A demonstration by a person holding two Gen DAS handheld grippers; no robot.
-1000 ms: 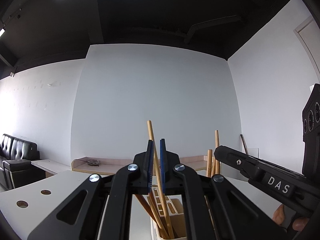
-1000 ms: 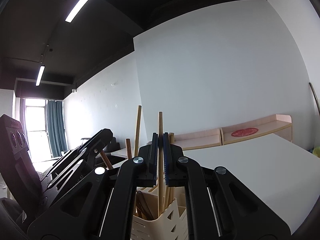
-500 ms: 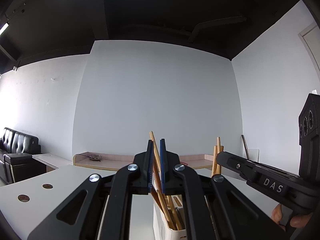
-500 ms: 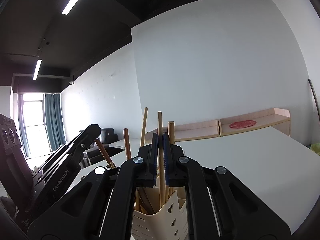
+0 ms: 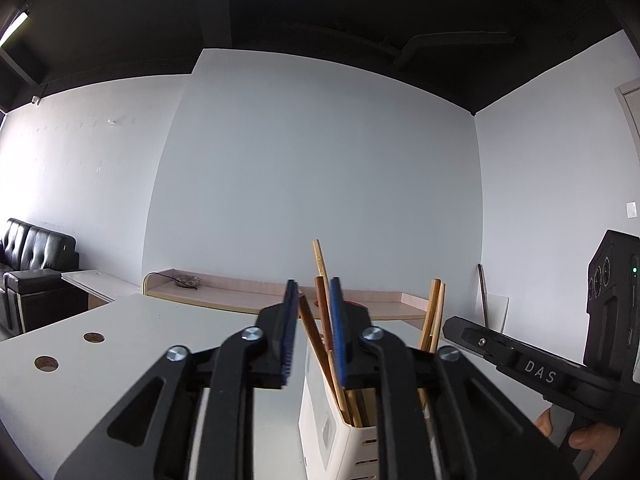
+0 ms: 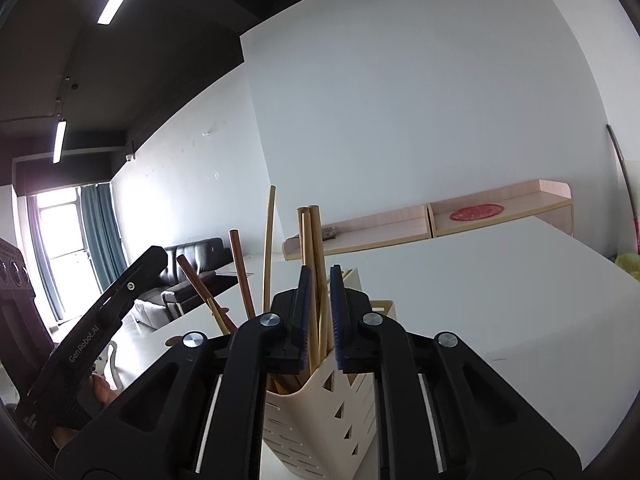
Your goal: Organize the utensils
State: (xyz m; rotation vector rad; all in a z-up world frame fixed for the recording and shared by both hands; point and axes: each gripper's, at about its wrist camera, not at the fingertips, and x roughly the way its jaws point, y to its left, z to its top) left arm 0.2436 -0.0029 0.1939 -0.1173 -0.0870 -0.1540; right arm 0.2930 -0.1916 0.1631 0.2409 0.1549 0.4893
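A cream slotted utensil holder (image 5: pixel 332 432) (image 6: pixel 320 420) stands on the white table (image 5: pixel 120 360) with several wooden chopsticks upright in it. In the left wrist view my left gripper (image 5: pixel 314 332) is opening. A brown chopstick (image 5: pixel 310 332) and a pale chopstick (image 5: pixel 320 264) lean loose in the gap, resting in the holder. In the right wrist view my right gripper (image 6: pixel 320 316) is also opening, and a pair of pale chopsticks (image 6: pixel 312 240) stands between its pads with a gap on the right. Each gripper shows in the other's view, the right one (image 5: pixel 520 364) and the left one (image 6: pixel 100 320).
A person's hand (image 5: pixel 592 440) holds the right gripper's handle. A low wooden shelf (image 5: pixel 240 292) (image 6: pixel 500 208) with a red plate (image 6: pixel 476 212) runs along the far wall. A black sofa (image 5: pixel 36 256) sits at the left. Two round holes (image 5: pixel 94 336) mark the tabletop.
Both grippers' jaws have parted from the chopsticks they pinched. The chopsticks have sunk down into the holder and now lean free.
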